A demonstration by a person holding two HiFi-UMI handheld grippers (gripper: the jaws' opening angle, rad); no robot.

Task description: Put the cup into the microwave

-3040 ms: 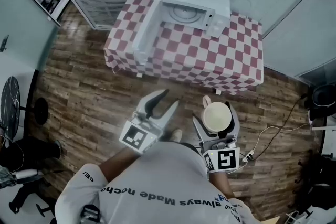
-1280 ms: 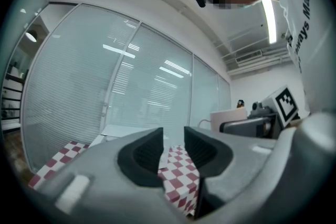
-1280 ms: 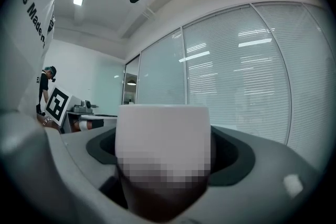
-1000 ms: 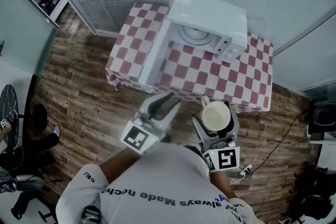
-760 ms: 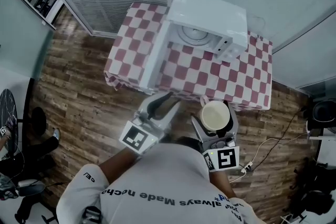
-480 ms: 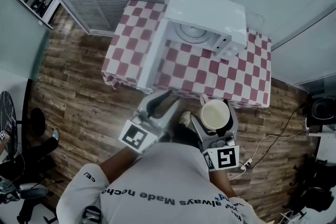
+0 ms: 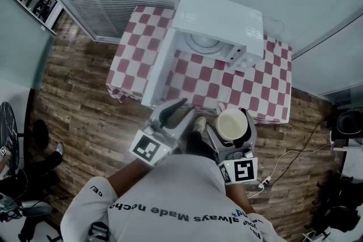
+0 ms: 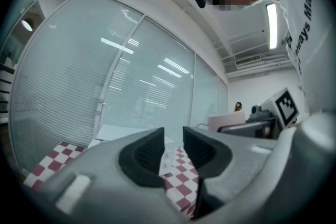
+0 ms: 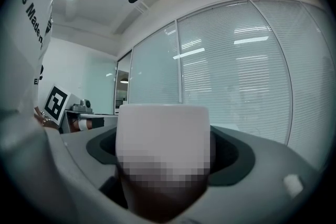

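The right gripper holds the cup, well short of the microwave on the far bench; the left gripper is open and empty. The cup could bump the open door and tip if it goes in crooked. The head view shows the microwave; the right gripper view does not.

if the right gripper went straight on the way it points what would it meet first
Likely the near edge of the checkered table, just ahead of the right gripper and its cup; height is unclear. If it clears that, the control panel of the microwave comes next, right of the open cavity.
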